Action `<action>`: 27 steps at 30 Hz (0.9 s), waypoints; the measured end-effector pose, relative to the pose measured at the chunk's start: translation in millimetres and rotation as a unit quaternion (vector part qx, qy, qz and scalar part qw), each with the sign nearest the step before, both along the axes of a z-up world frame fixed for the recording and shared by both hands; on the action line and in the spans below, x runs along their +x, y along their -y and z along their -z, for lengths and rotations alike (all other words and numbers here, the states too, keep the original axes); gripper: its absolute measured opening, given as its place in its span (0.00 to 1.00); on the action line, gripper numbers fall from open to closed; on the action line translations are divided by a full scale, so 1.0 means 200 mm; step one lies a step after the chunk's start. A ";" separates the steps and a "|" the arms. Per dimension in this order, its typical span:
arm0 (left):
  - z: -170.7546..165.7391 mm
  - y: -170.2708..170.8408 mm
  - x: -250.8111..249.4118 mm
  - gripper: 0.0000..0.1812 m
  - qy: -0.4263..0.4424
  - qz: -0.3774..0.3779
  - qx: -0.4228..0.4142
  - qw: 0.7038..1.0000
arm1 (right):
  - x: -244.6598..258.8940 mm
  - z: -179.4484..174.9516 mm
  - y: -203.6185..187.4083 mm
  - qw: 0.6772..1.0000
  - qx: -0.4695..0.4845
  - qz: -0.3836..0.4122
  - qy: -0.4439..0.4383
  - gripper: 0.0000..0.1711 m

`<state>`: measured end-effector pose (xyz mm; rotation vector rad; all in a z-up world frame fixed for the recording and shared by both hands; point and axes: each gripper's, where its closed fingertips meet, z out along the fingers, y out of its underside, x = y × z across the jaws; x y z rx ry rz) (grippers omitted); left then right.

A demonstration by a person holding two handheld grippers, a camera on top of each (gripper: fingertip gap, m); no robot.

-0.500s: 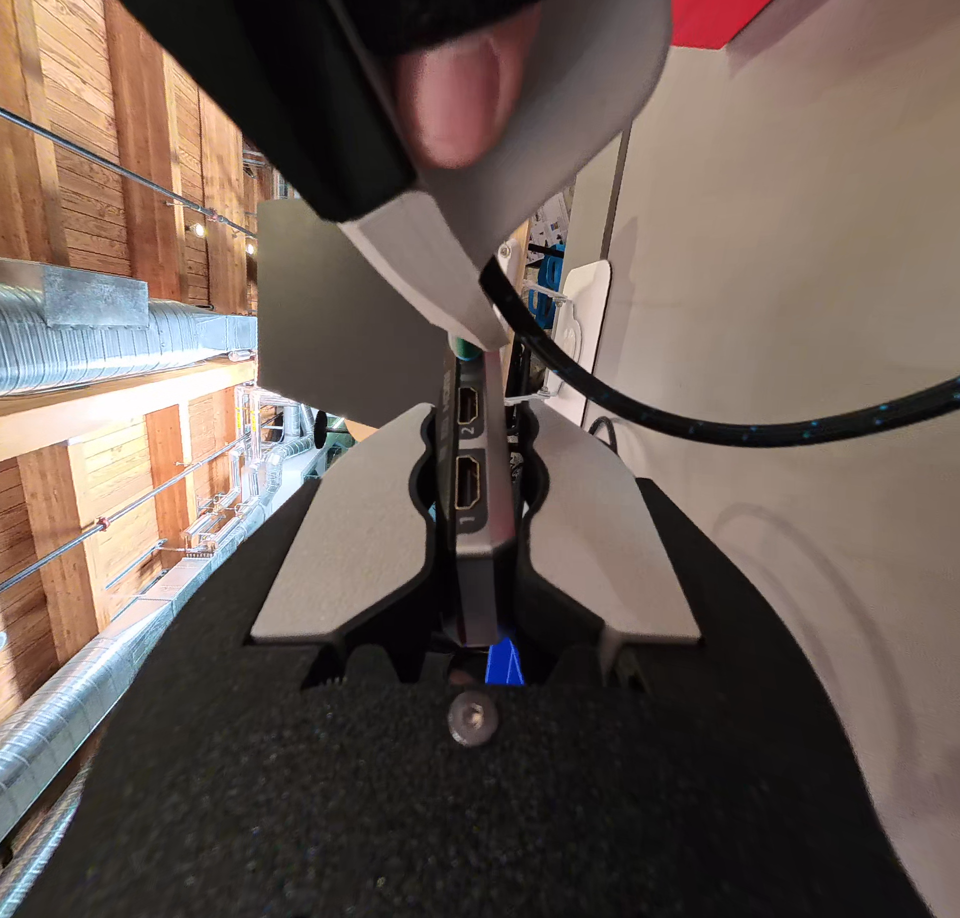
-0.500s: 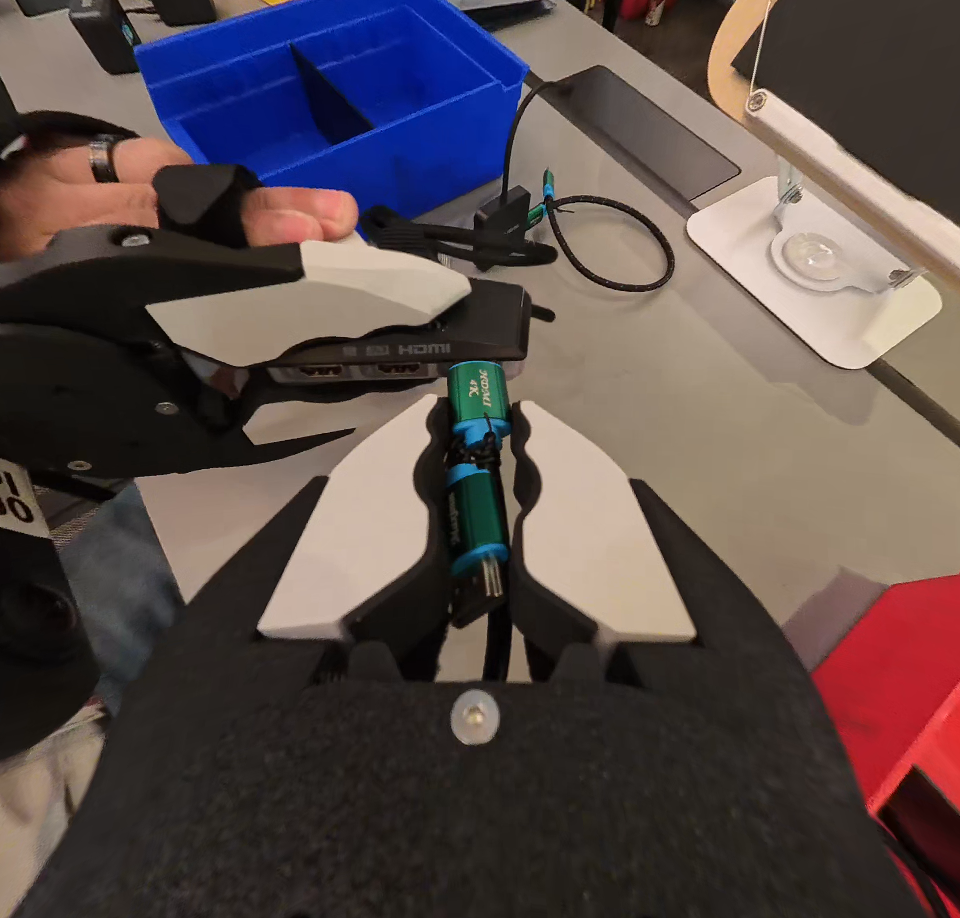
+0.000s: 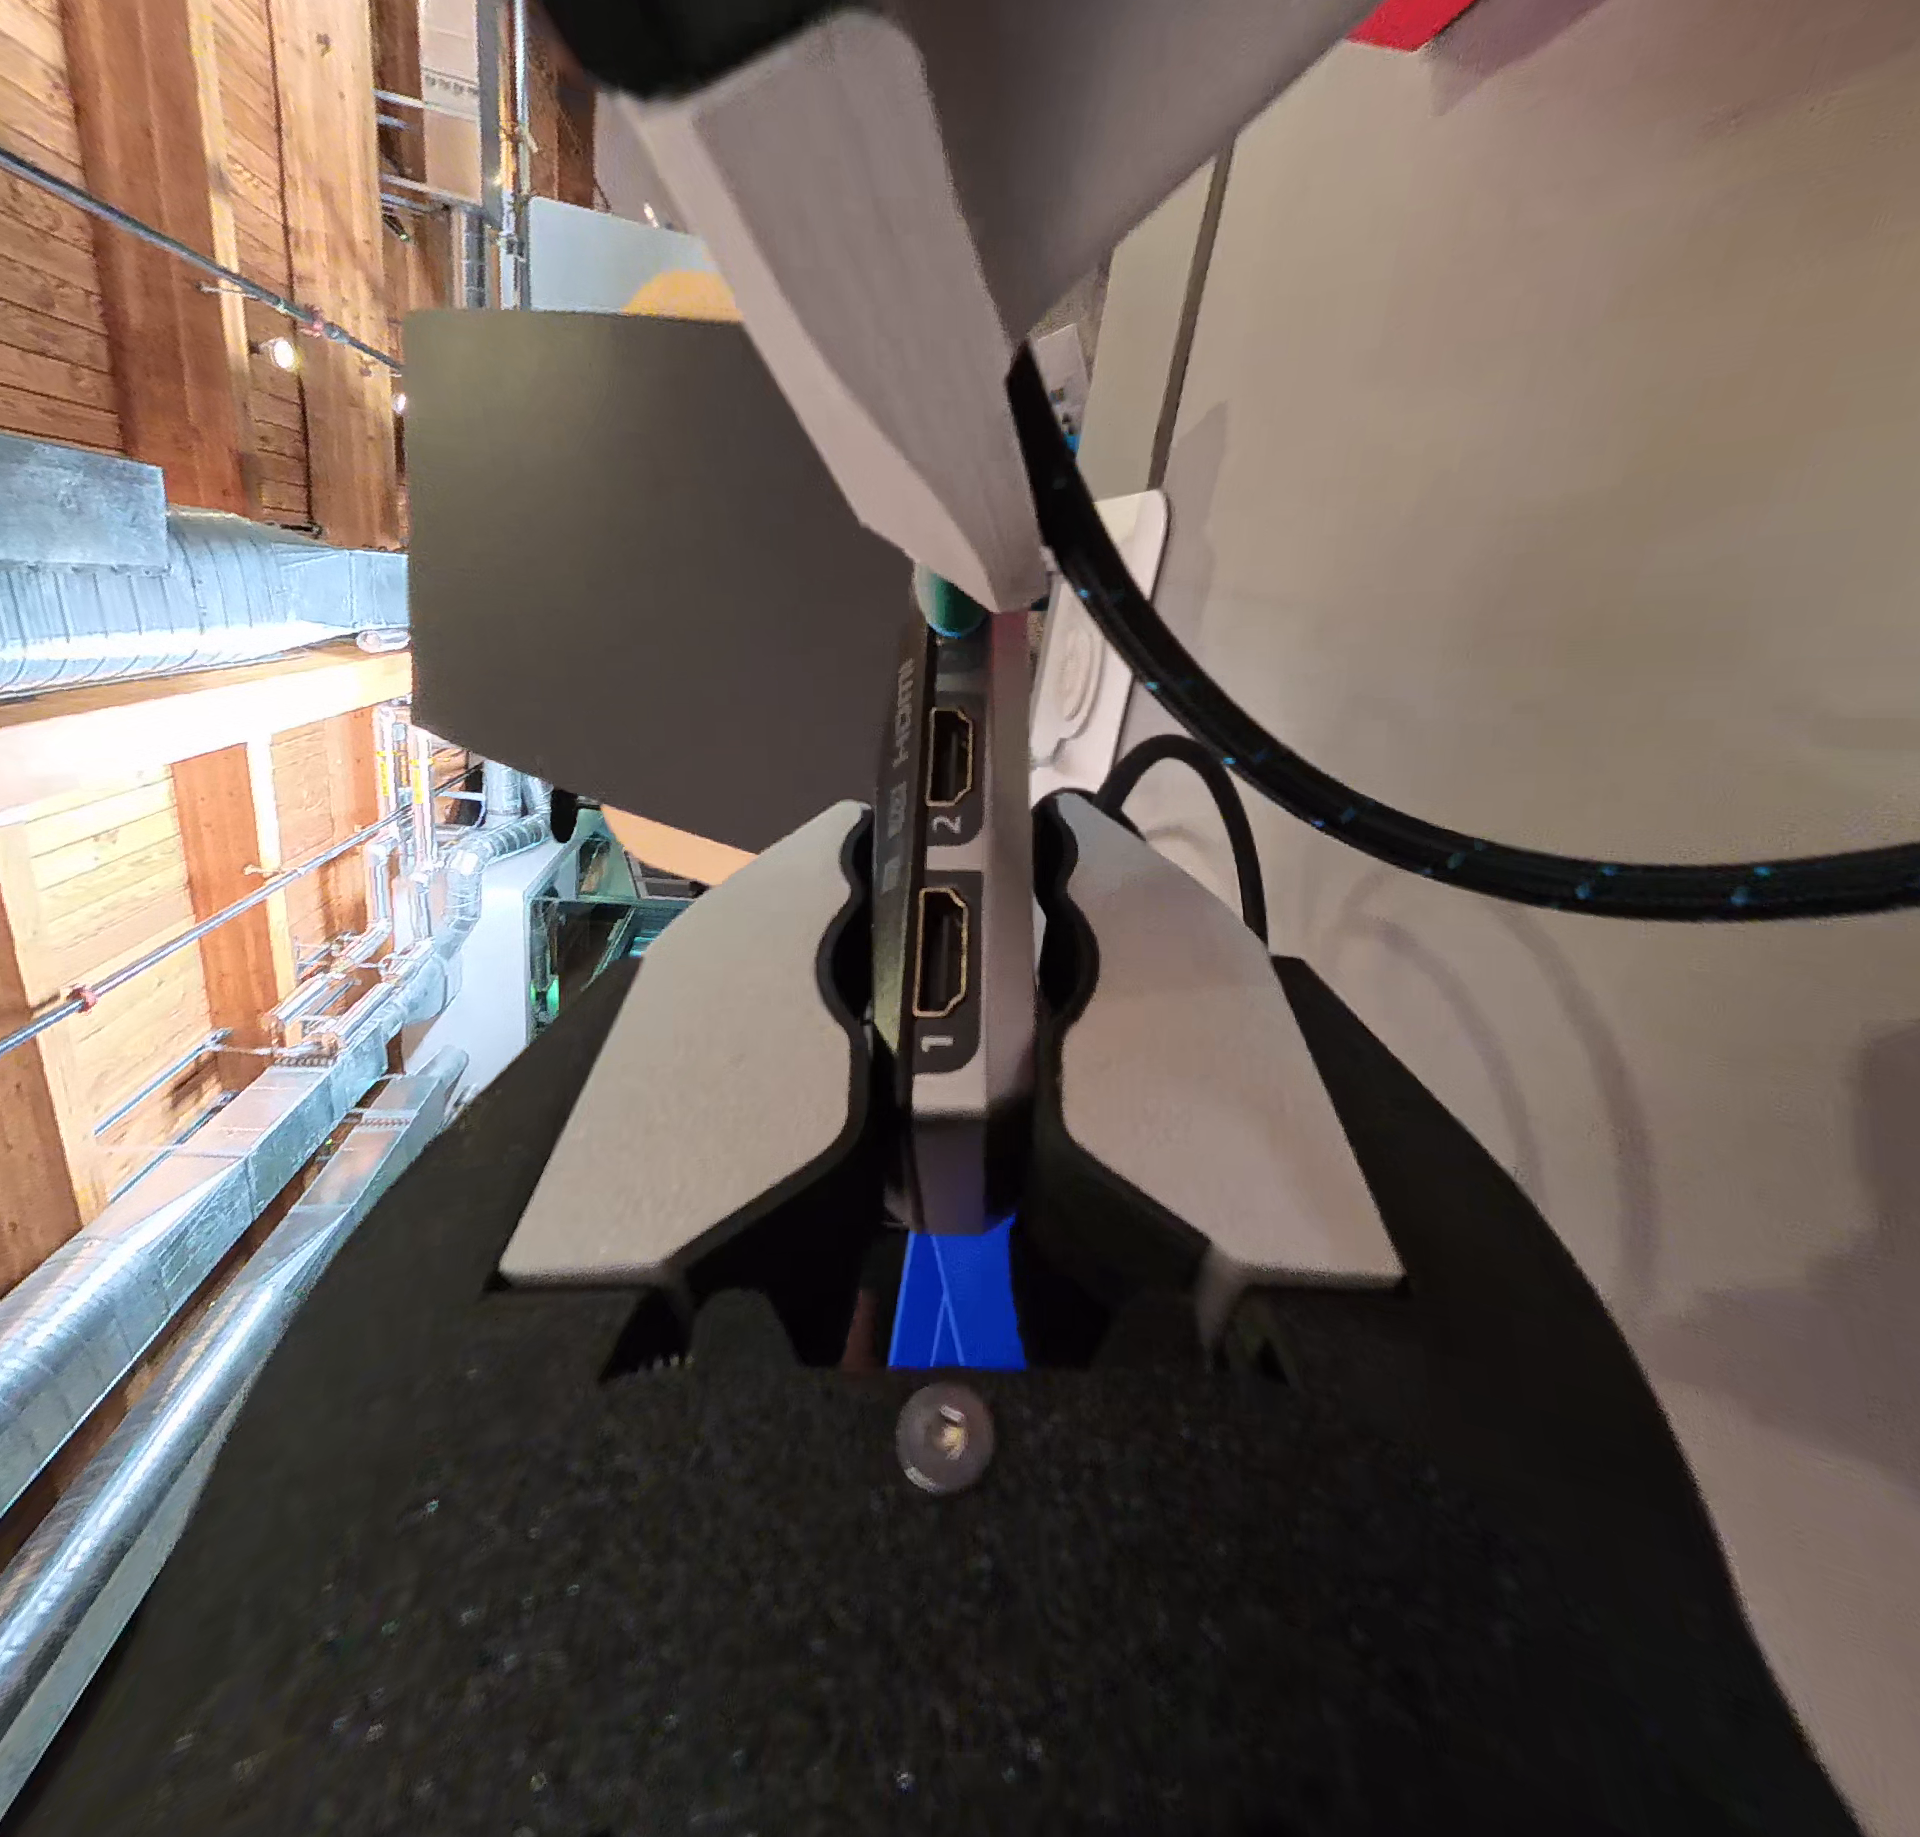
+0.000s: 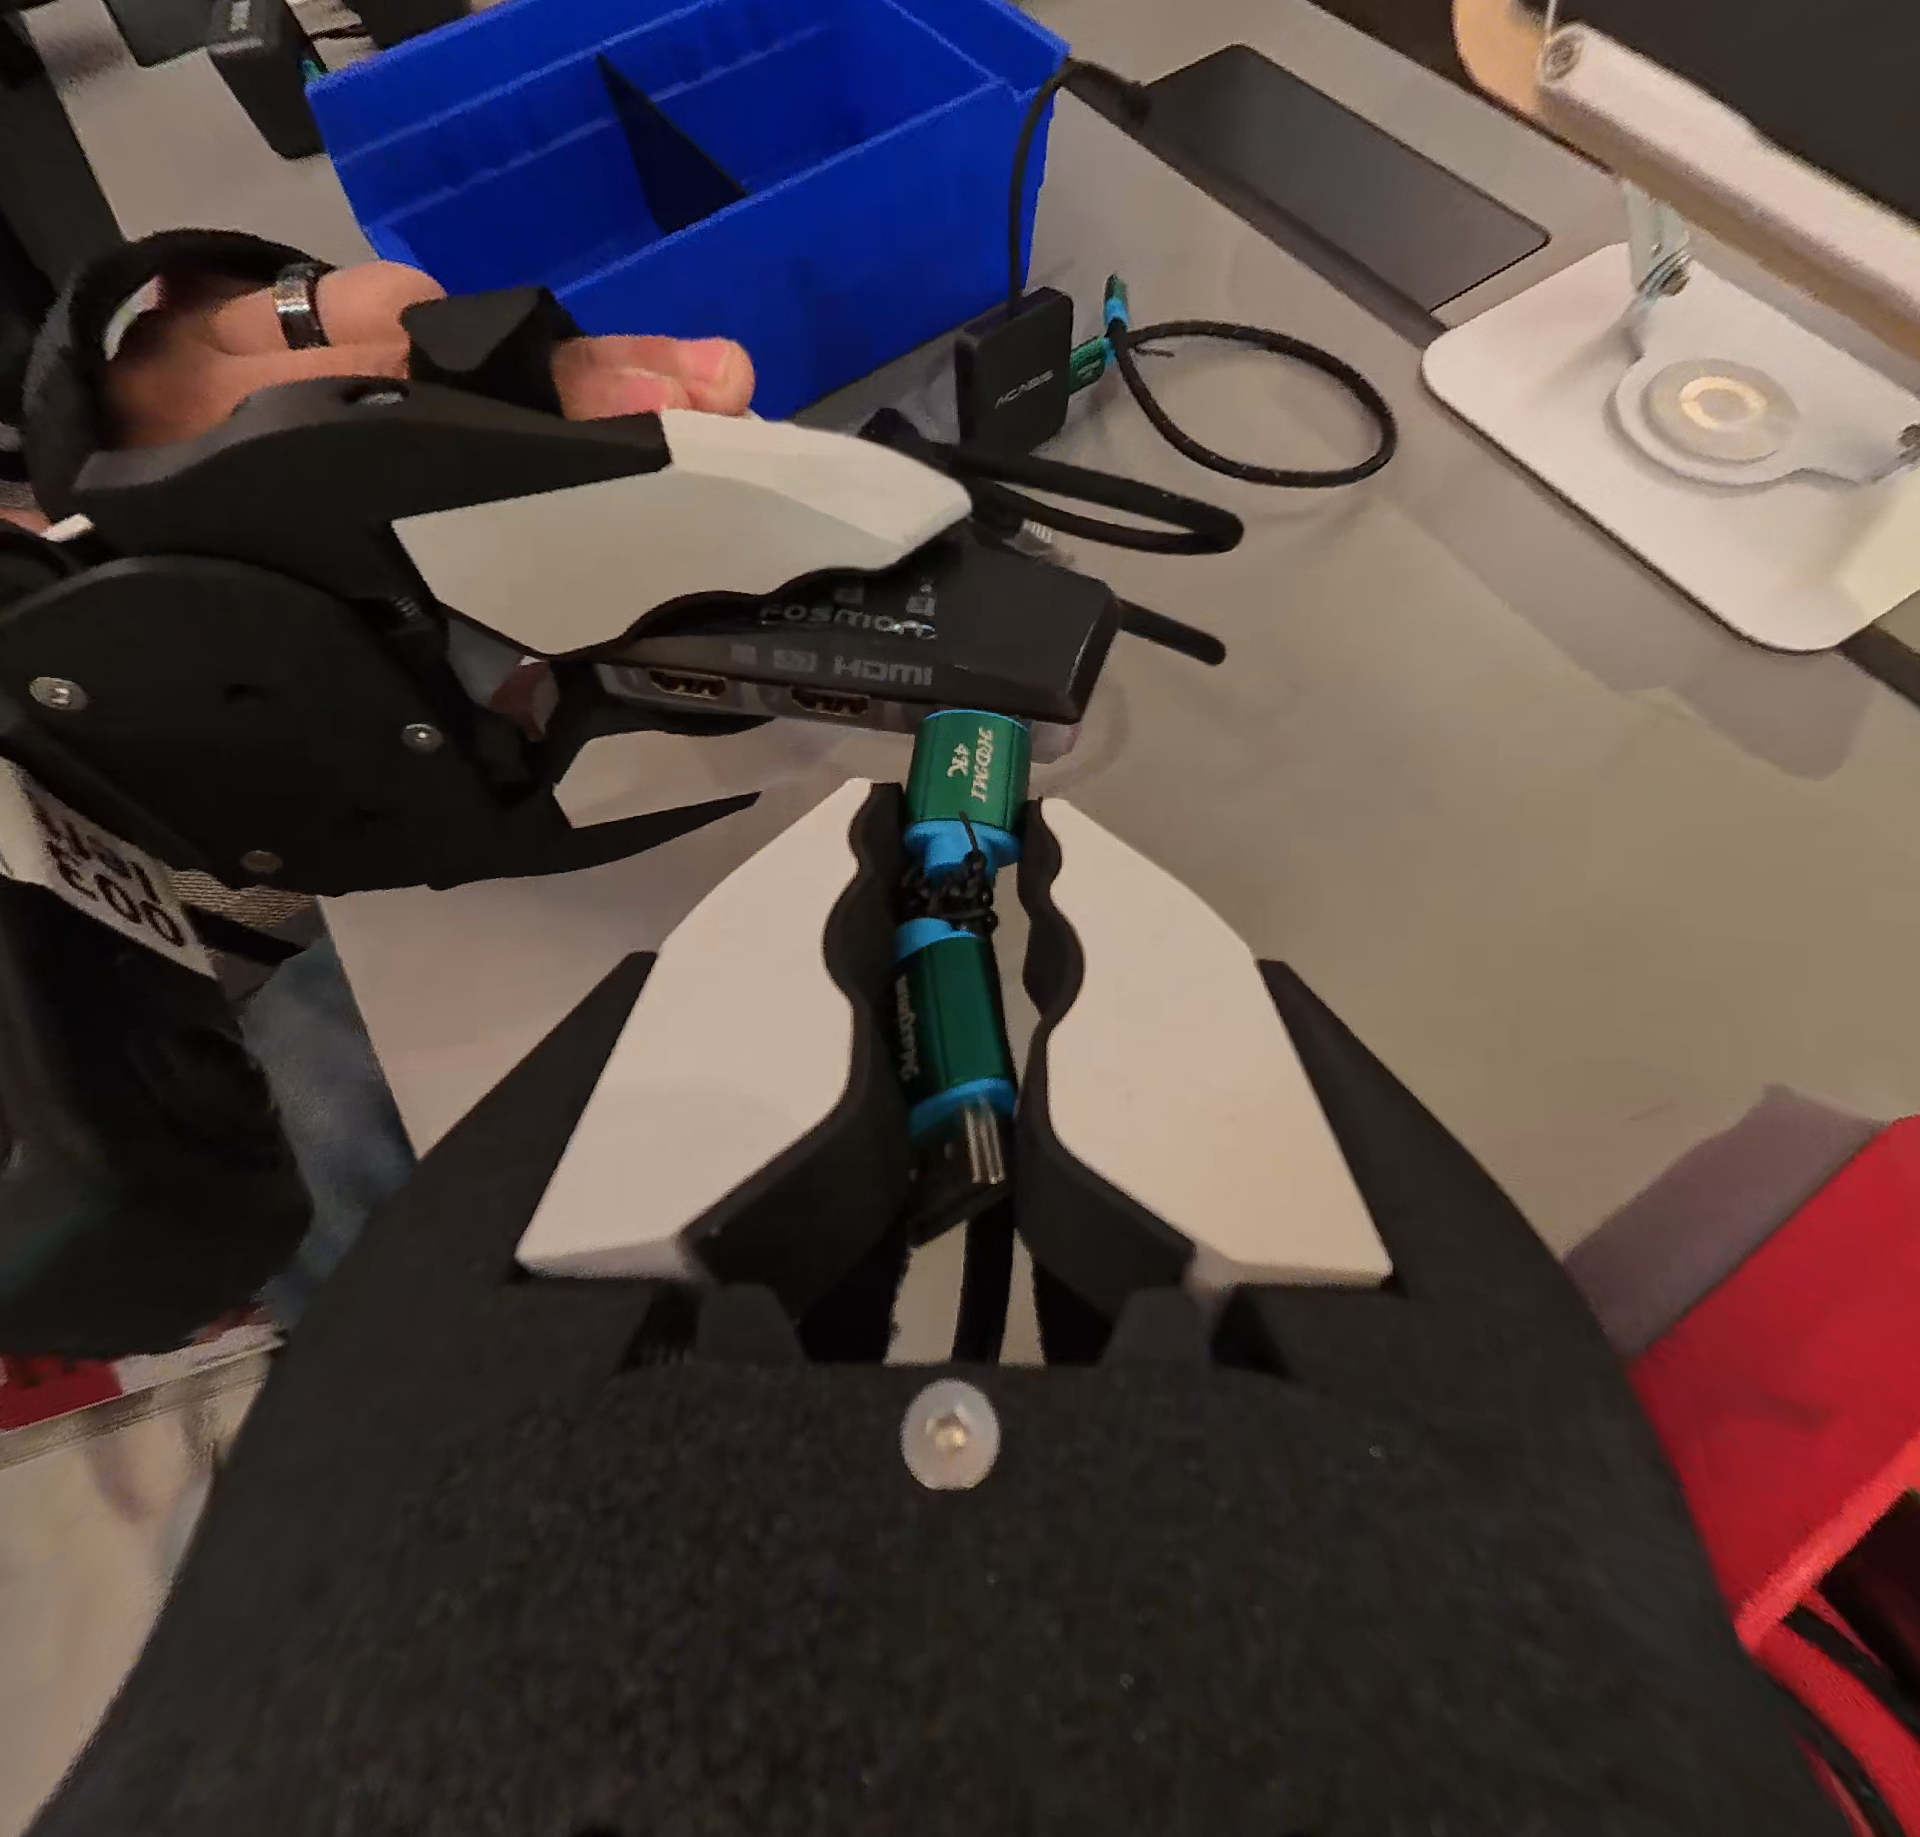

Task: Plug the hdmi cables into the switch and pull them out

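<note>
Workshop-like loft space, wooden plank ceiling, bare metal air ducts, grey workbench that held a blue parts bin

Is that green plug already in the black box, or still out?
Cannot tell for sure. The green plug meets the switch at its end port, but its metal tip is hidden. The two nearer ports are empty.

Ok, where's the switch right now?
In the right wrist view, the switch sits left of centre, clamped in the left gripper, held above the table.
</note>
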<state>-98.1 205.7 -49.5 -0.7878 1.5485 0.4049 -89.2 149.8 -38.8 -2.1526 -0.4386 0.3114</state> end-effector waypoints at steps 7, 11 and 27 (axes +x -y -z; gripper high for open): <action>0.11 0.14 -0.04 0.23 -0.039 0.110 -0.120 0.986 | -0.04 0.05 0.01 0.999 -0.011 -0.038 0.033 0.12; 0.13 0.18 -0.15 0.30 -0.077 0.144 -0.238 0.957 | -0.02 0.03 -0.01 0.996 0.005 -0.031 0.082 0.12; -0.02 0.18 -0.34 0.44 -0.394 0.249 -0.736 0.492 | -0.16 0.01 -0.01 0.962 0.058 -0.096 0.249 0.13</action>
